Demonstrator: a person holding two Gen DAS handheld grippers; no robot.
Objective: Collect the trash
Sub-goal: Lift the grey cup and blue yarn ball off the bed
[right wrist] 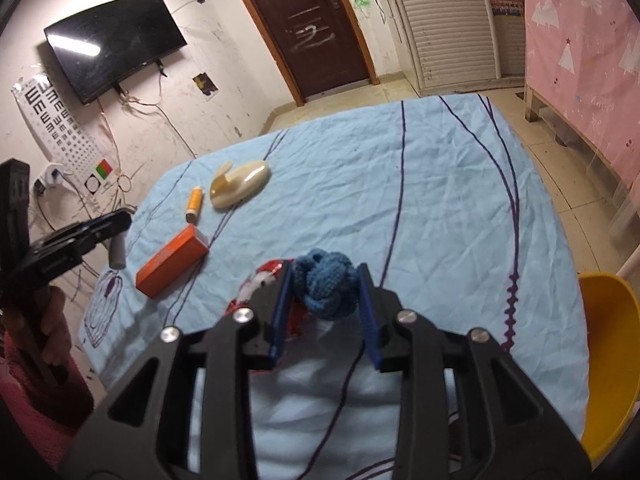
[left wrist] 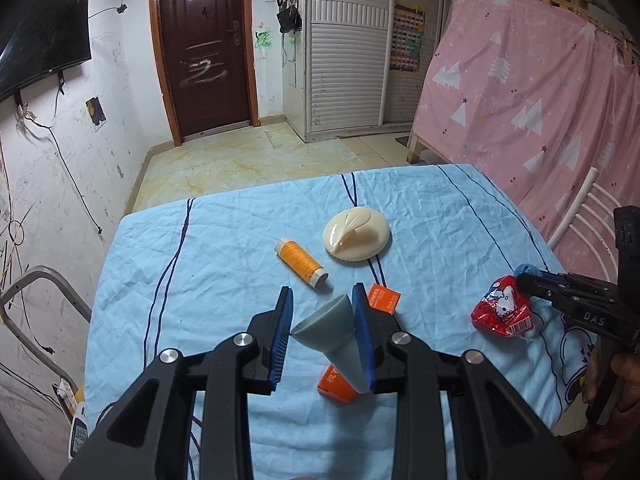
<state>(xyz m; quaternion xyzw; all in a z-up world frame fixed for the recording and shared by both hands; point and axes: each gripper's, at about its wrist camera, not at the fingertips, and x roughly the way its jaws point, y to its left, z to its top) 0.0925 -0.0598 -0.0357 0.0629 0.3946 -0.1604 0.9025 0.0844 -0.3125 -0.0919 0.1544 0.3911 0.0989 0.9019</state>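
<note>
Both grippers, the left gripper (left wrist: 322,320) and the right gripper (right wrist: 325,304), are black plastic with ribbed blue fingers (left wrist: 283,332). Silver screws sit behind the fingers, and white "DAS" lettering marks the right gripper's side. A dark red knitted sleeve (right wrist: 24,380) shows behind the left gripper's handle.

Your left gripper (left wrist: 322,316) holds a grey funnel (left wrist: 334,336) over the blue cloth (left wrist: 224,248).

The funnel sits tilted between your blue pads (left wrist: 362,336), wide mouth up and away from you, spout down near an orange box (left wrist: 340,386) that shows in part behind it. Beyond lie an orange thread spool (left wrist: 301,263) and a cream lid (left wrist: 357,239). At the right edge, your right gripper (left wrist: 528,280) hangs by a red wrapper (left wrist: 503,312).
</note>
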